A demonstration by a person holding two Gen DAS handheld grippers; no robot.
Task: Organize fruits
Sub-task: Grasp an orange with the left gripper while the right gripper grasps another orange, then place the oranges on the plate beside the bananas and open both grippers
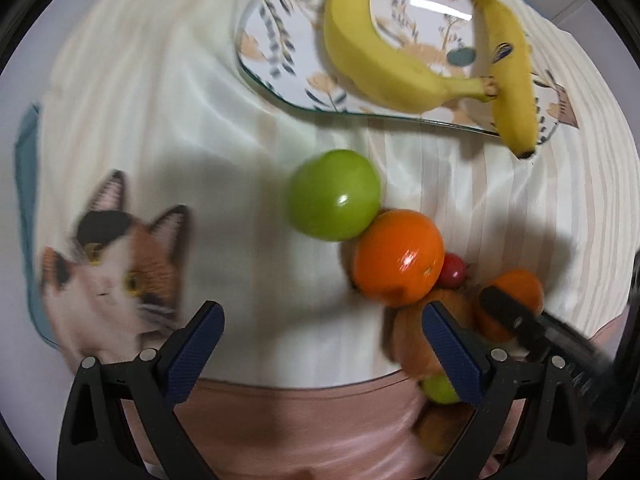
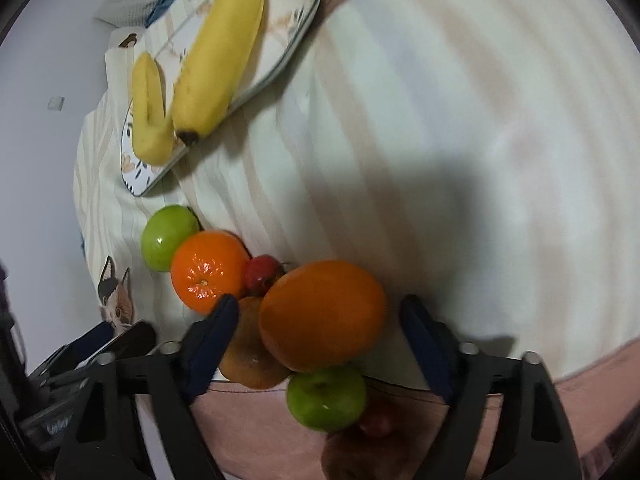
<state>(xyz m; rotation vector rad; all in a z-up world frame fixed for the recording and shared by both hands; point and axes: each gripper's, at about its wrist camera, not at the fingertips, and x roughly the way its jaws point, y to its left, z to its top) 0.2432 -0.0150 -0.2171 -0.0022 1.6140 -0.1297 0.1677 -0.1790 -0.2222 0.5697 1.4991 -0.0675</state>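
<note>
A pile of fruit lies on striped cloth. My right gripper straddles a large orange; a gap shows at each pad, so it stands open. Beside the orange are a brownish fruit, a mandarin, a small red fruit and two green apples. My left gripper hangs open over bare cloth, left of the pile, below a green apple and the mandarin. Two bananas lie on a patterned plate.
A cat picture is printed on the cloth left of my left gripper. A pink surface starts at the cloth's near edge. One finger of the right gripper crosses the large orange. White floor lies past the cloth's left edge.
</note>
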